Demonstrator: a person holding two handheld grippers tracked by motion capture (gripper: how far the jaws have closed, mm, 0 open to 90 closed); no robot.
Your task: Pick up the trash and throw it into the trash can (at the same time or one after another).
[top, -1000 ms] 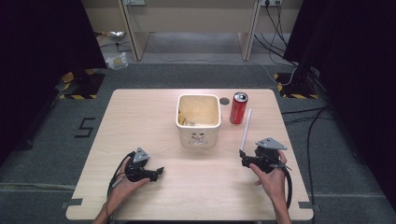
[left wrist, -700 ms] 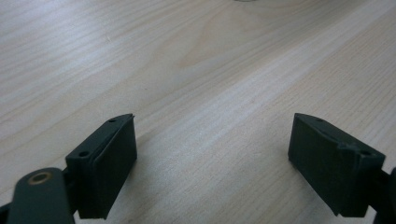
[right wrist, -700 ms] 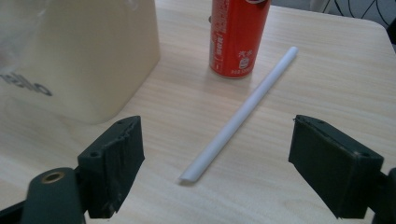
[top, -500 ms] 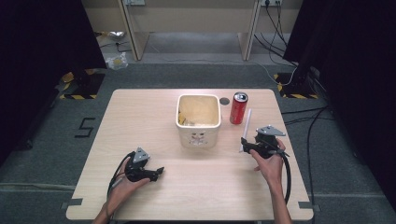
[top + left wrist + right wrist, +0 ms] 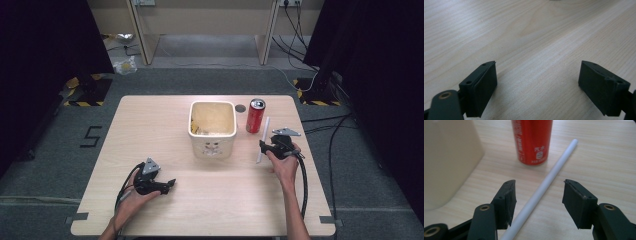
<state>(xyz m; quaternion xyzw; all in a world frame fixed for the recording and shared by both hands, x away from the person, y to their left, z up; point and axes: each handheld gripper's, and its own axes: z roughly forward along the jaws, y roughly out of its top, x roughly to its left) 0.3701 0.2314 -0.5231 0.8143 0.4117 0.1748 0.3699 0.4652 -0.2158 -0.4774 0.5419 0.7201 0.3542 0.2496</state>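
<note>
Lying on the bench [image 5: 150, 130] at four o'clock from the can [image 5: 255, 116], the white straw [image 5: 263, 140] meets the right gripper [image 5: 263, 146], whose spread jaws straddle it lengthwise, pointing to one o'clock, while the left gripper [image 5: 537, 87] gapes empty.

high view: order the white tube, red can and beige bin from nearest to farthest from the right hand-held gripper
From the right hand-held gripper:
1. White tube, lying on the table right at its open jaws.
2. Red can, upright just beyond the tube.
3. Beige bin, farther off toward the table's middle.
</note>
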